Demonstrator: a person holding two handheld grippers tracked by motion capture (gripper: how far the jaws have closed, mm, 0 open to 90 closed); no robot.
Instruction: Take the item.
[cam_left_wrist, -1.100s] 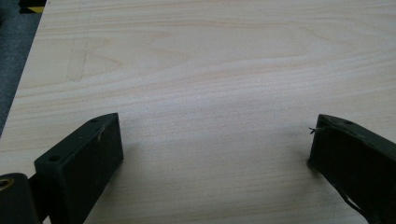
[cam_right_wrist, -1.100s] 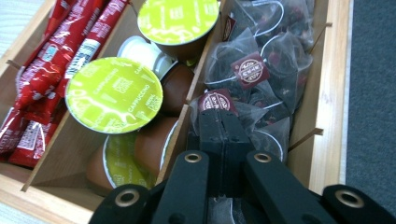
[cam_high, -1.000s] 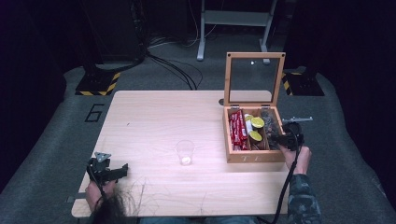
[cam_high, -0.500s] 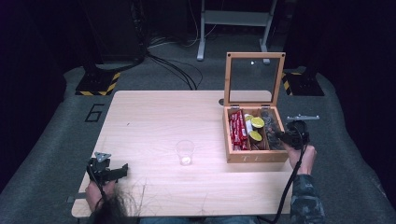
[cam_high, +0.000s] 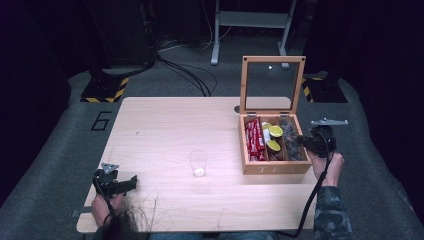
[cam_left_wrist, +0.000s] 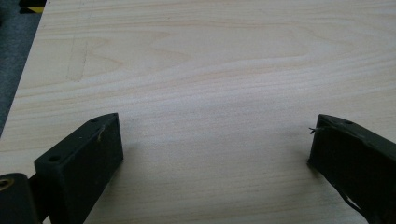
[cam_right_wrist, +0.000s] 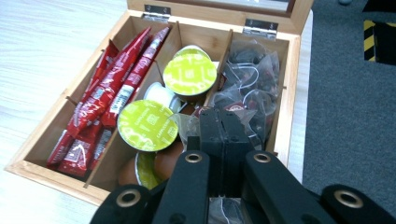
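Right claw over wooden box of sachets, capsules, teabags

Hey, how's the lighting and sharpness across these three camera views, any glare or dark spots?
High view: the table is brightly lit while the surrounding floor falls into deep shadow, and the image is soft. Left gripper view: even light on the wood, with soft shadows under the open left gripper. Right gripper view: the wooden box is clear, with mild sheen on the red sachets; the shut right gripper reads dark.
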